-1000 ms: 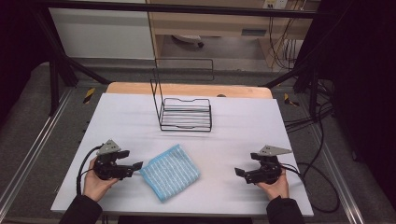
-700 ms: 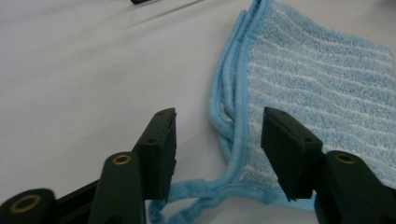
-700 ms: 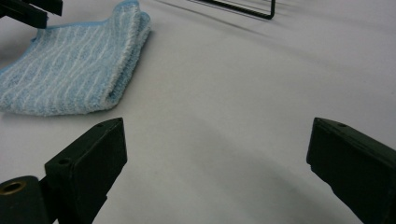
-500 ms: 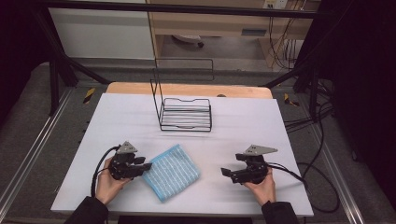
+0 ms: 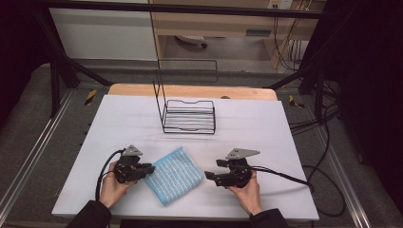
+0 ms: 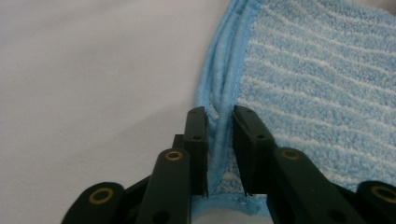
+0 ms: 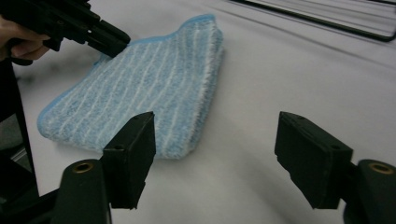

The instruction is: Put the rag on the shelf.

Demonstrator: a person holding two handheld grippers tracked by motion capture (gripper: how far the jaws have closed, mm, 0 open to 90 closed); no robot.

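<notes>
White covering is lying over the surface (image 5: pixel 119 123), with a black wire rack (image 5: pixel 188 116) standing toward the far edge. A folded blue striped cloth (image 5: pixel 173 175) is lying near the front. Left tongs (image 6: pixel 220 135) are closing narrowly around the cloth's hemmed edge. Right tongs (image 7: pixel 215 154) are standing wide apart just beside the cloth.

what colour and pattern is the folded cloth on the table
Light blue with thin white stripes and a blue hem; the cloth shows best in the right gripper view.
</notes>
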